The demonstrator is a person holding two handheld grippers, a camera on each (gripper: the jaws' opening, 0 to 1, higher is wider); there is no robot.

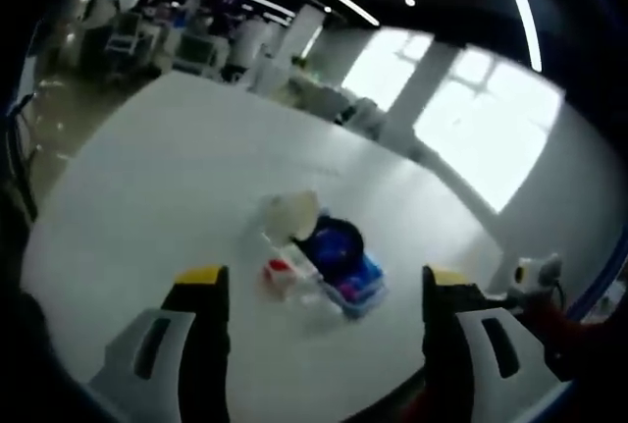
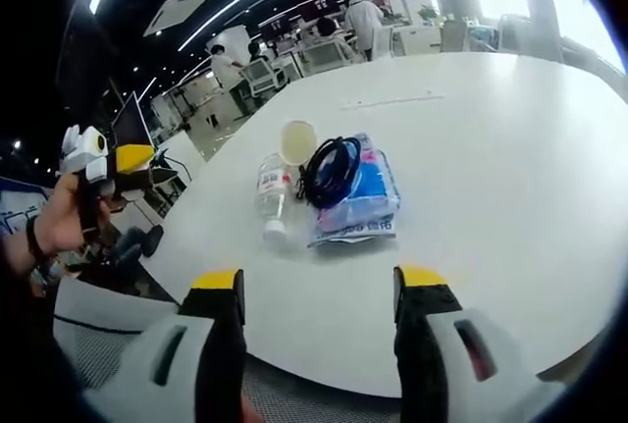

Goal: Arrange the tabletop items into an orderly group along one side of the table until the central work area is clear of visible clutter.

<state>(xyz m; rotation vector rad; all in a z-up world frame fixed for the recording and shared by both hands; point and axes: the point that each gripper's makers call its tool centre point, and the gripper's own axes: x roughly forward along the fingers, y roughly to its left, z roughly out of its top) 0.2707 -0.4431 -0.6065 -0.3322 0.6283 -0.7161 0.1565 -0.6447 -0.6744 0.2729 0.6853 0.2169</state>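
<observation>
Matt smooth white table (image 2: 510, 148) w/ a clear plastic bottle (image 2: 272, 194), glossy black cable coil (image 2: 331, 170) on a shiny crinkled blue plastic pack (image 2: 365, 202), translucent plastic cup (image 2: 297, 139); gripper tips look like yellow plastic/rubber.

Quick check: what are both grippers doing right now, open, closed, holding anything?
Left gripper: open, holding nothing, above the white table.
Right gripper: open, holding nothing, short of the bottle and cable.
</observation>
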